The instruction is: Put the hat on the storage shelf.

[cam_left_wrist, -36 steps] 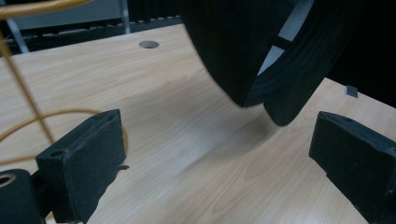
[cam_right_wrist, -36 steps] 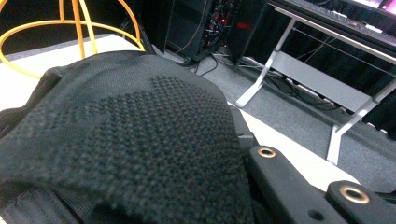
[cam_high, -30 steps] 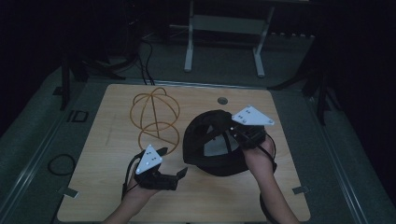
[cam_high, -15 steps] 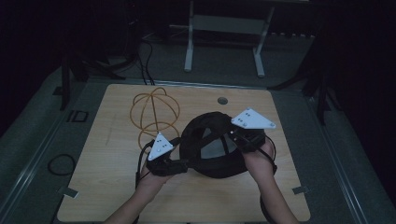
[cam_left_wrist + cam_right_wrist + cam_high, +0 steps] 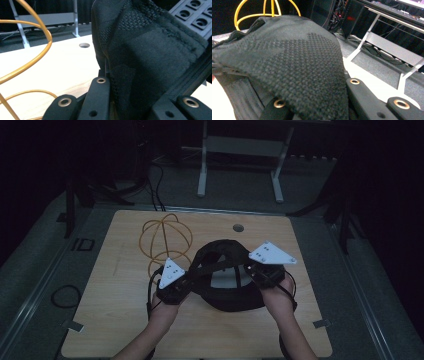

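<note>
A black mesh cap (image 5: pixel 226 275) is held just above the wooden table (image 5: pixel 110 320), its opening facing up. My left gripper (image 5: pixel 186 281) is shut on the cap's left edge. In the left gripper view the black fabric (image 5: pixel 150 55) is pinched between the jaws of that gripper (image 5: pixel 140 92). My right gripper (image 5: pixel 253 270) is shut on the cap's right edge. The right gripper view has the mesh crown (image 5: pixel 294 57) draped over the jaws of that gripper (image 5: pixel 317 92).
A gold wire stand (image 5: pixel 165 240) with a round cage top stands on the table just behind and left of the cap, close to my left gripper. A round hole (image 5: pixel 238 227) sits near the table's far edge. A metal frame (image 5: pixel 240 165) stands on the floor beyond.
My left gripper has moved right from the table's front left and closed on the cap's left edge. The right gripper kept its hold; the cap shifted slightly toward the centre.
</note>
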Tool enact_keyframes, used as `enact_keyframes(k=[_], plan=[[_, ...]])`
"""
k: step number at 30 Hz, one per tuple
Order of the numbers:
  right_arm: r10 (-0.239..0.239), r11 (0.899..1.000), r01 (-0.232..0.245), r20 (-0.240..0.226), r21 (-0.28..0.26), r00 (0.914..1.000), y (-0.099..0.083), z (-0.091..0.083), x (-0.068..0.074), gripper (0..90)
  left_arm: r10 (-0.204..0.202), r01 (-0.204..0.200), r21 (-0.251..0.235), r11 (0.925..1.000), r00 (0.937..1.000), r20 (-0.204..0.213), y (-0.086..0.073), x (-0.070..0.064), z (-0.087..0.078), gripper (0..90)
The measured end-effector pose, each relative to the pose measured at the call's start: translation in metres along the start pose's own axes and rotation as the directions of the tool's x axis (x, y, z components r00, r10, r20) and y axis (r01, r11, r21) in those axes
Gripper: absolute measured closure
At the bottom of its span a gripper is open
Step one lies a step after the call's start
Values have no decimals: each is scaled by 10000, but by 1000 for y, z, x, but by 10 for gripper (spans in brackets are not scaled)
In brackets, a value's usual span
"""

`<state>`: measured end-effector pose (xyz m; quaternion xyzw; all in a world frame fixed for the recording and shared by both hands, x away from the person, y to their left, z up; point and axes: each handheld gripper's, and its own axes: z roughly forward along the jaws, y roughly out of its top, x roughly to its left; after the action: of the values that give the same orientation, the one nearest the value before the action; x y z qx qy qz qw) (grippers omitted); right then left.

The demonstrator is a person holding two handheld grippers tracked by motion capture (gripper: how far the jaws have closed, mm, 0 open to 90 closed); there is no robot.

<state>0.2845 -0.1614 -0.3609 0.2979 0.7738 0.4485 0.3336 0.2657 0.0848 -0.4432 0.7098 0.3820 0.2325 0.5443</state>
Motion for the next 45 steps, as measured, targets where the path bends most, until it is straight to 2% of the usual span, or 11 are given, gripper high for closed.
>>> enact_keyframes(k=[3, 11, 16, 19, 24, 25, 27, 31, 35, 39, 45], plan=[[172, 9999, -172, -105, -2, 9998, -5, -1, -1, 890, 177, -177, -2, 9998, 9998, -16, 2, -2, -1, 883], [587, 9982, -589, -196, -122, 9981, -20, -7, -4, 878, 82, -78, -141, 9999, 9996, 265, 14, -6, -5, 885], [669, 9974, -673, -156, -245, 9976, -29, -12, -3, 837, 122, -112, -328, 9994, 9994, 318, 29, -9, -9, 886], [854, 9953, -862, -207, -435, 9961, -36, -15, -2, 785, 47, -36, -348, 9994, 9995, 310, 36, -10, -9, 887], [1152, 9914, -1180, -513, -569, 9920, -47, -16, -1, 609, 26, -15, -361, 9993, 9995, 305, 43, -10, -6, 887], [1152, 9914, -1180, -513, -569, 9920, -47, -16, -1, 609, 26, -15, -361, 9993, 9995, 305, 43, -10, -6, 887], [1162, 9917, -1202, -822, -460, 9898, -55, -16, 0, 525, -54, 67, -352, 9994, 9994, 352, 43, -8, -7, 887], [1148, 9929, -1178, -1169, -190, 9865, -65, -17, 4, 468, 33, -18, -348, 9994, 9992, 410, 44, -9, -8, 887], [1147, 9928, -1187, -1589, -158, 9806, -74, -22, 7, 402, 47, -31, -399, 9992, 9992, 401, 46, -9, -11, 887], [882, 9958, -911, -2032, -50, 9752, -82, -29, 11, 333, 157, -139, -551, 9984, 9994, 315, 48, -9, -14, 887], [593, 9980, -631, -2450, -77, 9677, -94, -48, 12, 297, 335, -303, -682, 9972, 9984, 463, 49, -8, -19, 887]])
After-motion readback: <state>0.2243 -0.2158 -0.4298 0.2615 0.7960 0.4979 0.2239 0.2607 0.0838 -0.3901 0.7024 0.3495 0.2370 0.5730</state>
